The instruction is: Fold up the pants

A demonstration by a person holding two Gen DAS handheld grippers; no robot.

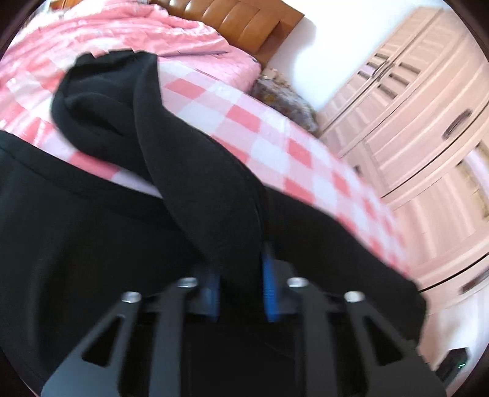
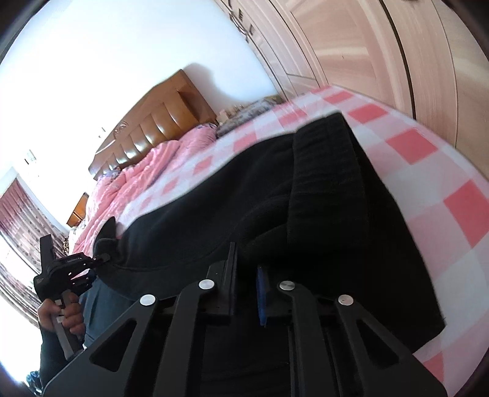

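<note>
Black pants lie on a bed with a pink-and-white checked sheet. One leg twists up and across the sheet, doubled over at its far end. My left gripper is shut, its blue pads pinching a fold of the black cloth. In the right wrist view the pants spread over the sheet, with a ribbed band near the far edge. My right gripper is shut on the near edge of the cloth. The left gripper shows there too, clamped on a corner of the pants and held by a hand.
A crumpled pink quilt fills the head of the bed below a brown wooden headboard. A pale wardrobe stands close along the bed's side. A patterned cloth covers something beside the headboard. Dark red curtains hang at the far side.
</note>
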